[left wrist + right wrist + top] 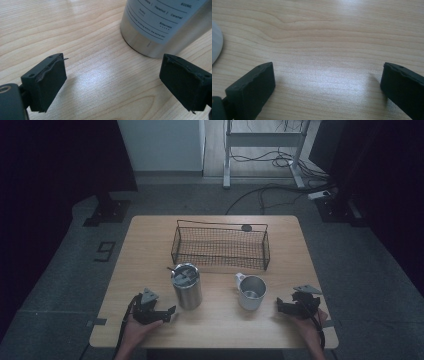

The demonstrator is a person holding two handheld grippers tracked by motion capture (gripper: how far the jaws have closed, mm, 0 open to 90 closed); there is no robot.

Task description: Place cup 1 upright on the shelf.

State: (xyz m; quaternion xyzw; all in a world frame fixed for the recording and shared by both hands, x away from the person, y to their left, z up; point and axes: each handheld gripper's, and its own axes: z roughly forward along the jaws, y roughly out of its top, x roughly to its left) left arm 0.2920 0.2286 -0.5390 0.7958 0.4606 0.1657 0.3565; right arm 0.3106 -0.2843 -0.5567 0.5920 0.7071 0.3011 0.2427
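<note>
A tall steel canister [186,285] with a lid stands near the table's front, left of centre; its labelled side [160,22] fills the upper right of the left gripper view. A white mug [250,291] stands to its right, handle at the back left; its rim edge [215,45] shows at the left of the right gripper view. A black wire basket [220,245] sits behind both. My left gripper [167,313] rests open just left of the canister, nothing between its jaws. My right gripper [281,306] rests open just right of the mug, also holding nothing.
The wooden table [150,250] has bare room at the left and right sides. A small dark round object [246,227] lies behind the basket. Cables [280,190] and a desk frame [227,155] stand on the floor beyond the table.
</note>
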